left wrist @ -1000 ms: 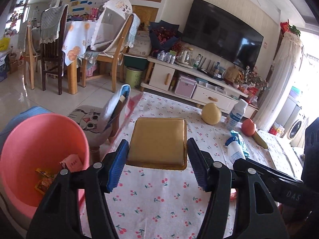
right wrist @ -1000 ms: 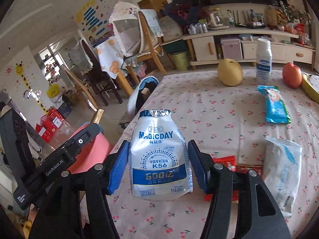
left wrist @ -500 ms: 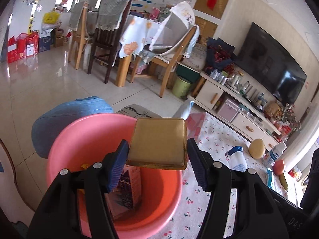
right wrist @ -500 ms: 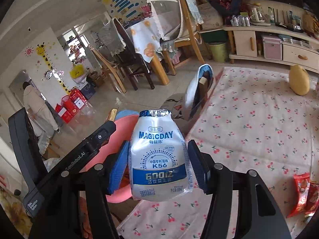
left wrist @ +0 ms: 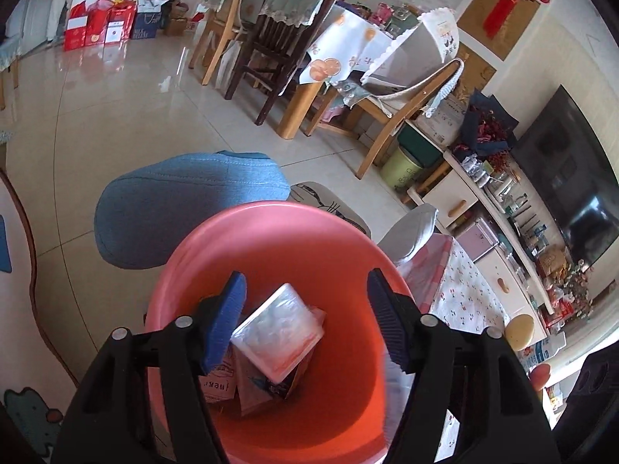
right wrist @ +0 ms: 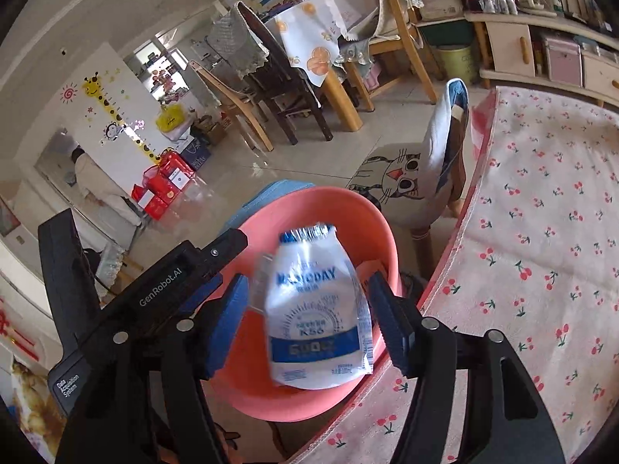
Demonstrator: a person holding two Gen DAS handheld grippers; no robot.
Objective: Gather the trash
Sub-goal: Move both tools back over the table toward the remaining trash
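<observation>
A pink bucket stands on the floor beside the table; it also shows in the right wrist view. My left gripper is open and empty right above it. A flat square packet lies inside on other cartons. My right gripper is open over the bucket's near rim. A white and blue MAGICDAY pouch sits blurred between its jaws with gaps at both sides. The left gripper's body is at the left of the right wrist view.
The table with the cherry-print cloth is to the right of the bucket. A blue cushion and a cat-print chair stand behind it. Dining chairs and a TV cabinet are farther off.
Both grippers swung left from the table to over the bucket. The left gripper opened and its square packet dropped in. The right gripper opened and the pouch is slipping down.
</observation>
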